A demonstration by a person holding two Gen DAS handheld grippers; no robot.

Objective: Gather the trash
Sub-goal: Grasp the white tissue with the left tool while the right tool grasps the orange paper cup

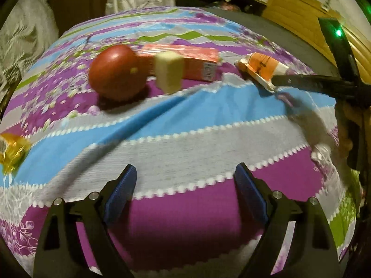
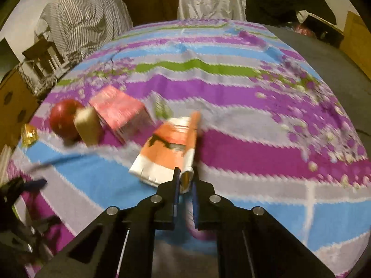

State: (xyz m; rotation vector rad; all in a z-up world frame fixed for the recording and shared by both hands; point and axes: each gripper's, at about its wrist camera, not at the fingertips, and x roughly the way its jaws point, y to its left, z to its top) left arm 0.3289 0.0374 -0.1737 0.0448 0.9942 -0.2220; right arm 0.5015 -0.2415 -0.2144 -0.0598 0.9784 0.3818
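The bedspread (image 1: 185, 139) ahead of the left gripper (image 1: 185, 185) lies bare and passable. Farther on, an apple (image 1: 117, 71), a sponge block (image 1: 168, 71) and a pink carton (image 1: 192, 62) cluster together, blocking the far left. The cloth right of the orange wrapper (image 2: 167, 148) is open.

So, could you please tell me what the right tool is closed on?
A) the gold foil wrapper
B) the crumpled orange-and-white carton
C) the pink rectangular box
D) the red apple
B: in the right wrist view the right tool pinches the near end of the crumpled orange-and-white carton.
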